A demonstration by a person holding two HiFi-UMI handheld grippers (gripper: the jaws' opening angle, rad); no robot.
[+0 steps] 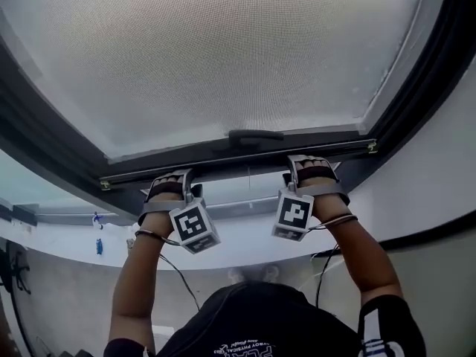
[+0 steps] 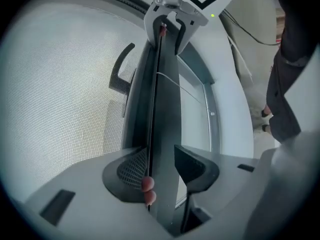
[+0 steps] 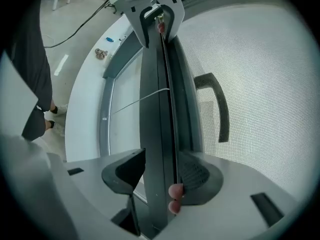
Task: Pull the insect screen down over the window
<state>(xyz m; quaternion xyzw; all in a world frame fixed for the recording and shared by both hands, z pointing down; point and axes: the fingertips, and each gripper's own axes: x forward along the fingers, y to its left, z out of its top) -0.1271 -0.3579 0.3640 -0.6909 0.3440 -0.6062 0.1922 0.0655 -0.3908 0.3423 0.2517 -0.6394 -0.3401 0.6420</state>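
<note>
Now your left tool and right tool each clamp the bottom bar of the screen, partway down the window; mid-pull, I judge. Next, draw both down evenly, bar level.

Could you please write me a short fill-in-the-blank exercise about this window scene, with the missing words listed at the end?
1. The left gripper and the right gripper are not open: both are ____ on the bottom bar of the insect screen.
2. The handle on the bottom bar sits ____ the two grippers.
3. In the head view, the mesh of the insect screen lies ____ the bottom bar.

Missing words: shut; between; above
</note>
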